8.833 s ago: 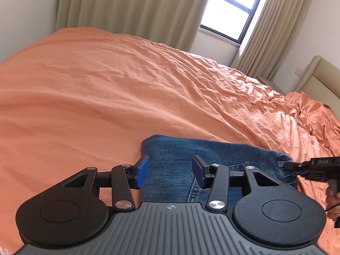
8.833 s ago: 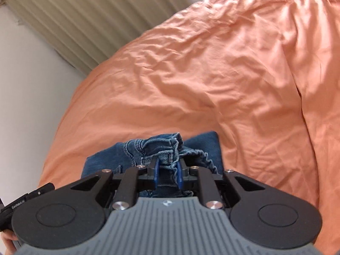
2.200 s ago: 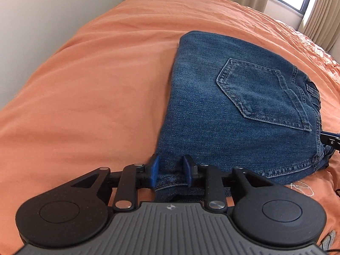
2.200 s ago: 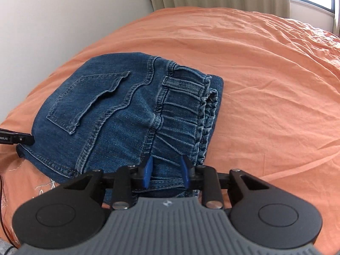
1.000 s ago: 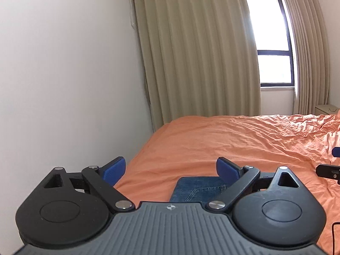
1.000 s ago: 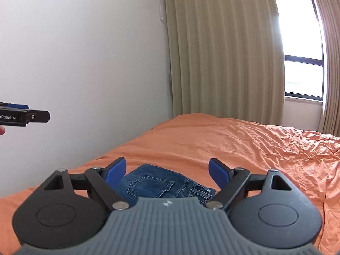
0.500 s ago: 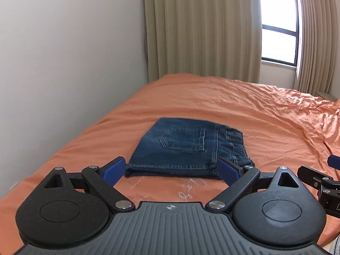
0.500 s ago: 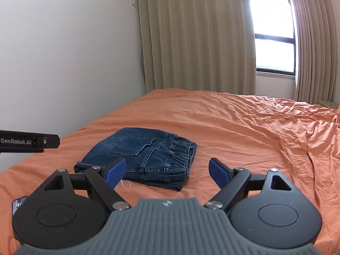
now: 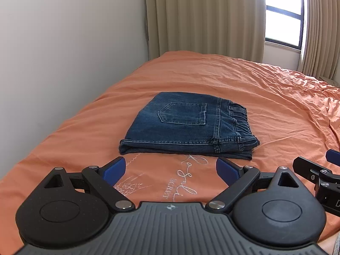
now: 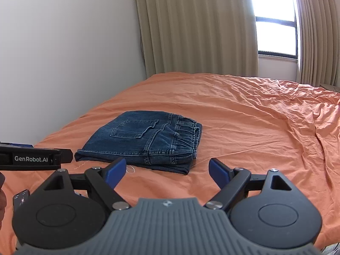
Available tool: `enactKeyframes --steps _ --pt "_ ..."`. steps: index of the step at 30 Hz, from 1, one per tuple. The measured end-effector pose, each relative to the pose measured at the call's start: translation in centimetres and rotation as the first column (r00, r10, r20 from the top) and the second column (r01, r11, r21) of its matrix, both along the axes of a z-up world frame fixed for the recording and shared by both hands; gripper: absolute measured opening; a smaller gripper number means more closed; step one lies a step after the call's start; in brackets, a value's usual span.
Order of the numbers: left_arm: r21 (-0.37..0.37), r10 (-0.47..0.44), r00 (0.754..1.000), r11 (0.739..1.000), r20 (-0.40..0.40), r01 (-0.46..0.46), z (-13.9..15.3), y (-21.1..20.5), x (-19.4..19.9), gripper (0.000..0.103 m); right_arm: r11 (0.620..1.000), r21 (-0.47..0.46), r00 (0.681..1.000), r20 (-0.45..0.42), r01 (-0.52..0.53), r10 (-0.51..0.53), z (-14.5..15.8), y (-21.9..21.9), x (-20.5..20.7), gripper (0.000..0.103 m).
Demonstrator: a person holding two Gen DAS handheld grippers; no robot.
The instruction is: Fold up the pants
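We hold the left gripper (image 9: 171, 170) with its blue-padded fingers (image 9: 113, 169) spread wide and nothing between them, and the right gripper (image 10: 167, 170) is the same, its fingers (image 10: 218, 173) parted and empty. The pants (image 9: 187, 125), blue jeans, lie folded into a compact stack on the orange bedspread (image 9: 244, 89), ahead of both sets of fingertips and apart from them, with a strip of bare bedspread between tips and denim. From the left wrist the stack sits straight ahead, its near folded edge running roughly across the gap between our fingers, a back pocket (image 9: 182, 114) facing up and the gathered waistband (image 9: 242, 123) toward the right finger's side. From the right wrist the pants (image 10: 144, 140) sit ahead and a little to the left-finger side, waistband (image 10: 187, 138) on the right end of the stack. White embroidered lettering (image 9: 187, 176) on the bedspread shows just beyond the left gripper's fingers, between them and the jeans. The left gripper's tip (image 10: 42, 158) reaches in at the left edge of the right wrist view, marked GenRobot.AI, and part of the right gripper (image 9: 316, 174) shows at the right edge of the left wrist view. A phone (image 10: 20, 198) lies on the bedspread beside the right gripper's left finger. Beyond the pants are a white wall (image 9: 63, 53), beige curtains (image 9: 201, 17) and a window (image 9: 282, 12).
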State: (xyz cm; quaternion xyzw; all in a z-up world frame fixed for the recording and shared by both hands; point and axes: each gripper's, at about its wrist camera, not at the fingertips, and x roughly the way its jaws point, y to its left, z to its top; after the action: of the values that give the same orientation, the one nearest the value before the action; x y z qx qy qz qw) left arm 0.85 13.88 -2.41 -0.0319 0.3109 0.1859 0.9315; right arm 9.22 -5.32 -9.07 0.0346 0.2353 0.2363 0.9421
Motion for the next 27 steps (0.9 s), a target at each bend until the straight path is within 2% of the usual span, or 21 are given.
enactKeyframes --steps 27 --pt "0.001 0.005 1.0 1.0 -0.001 -0.005 0.36 0.36 0.05 0.103 1.0 0.021 1.0 0.014 -0.002 0.001 0.73 -0.32 -0.8 0.081"
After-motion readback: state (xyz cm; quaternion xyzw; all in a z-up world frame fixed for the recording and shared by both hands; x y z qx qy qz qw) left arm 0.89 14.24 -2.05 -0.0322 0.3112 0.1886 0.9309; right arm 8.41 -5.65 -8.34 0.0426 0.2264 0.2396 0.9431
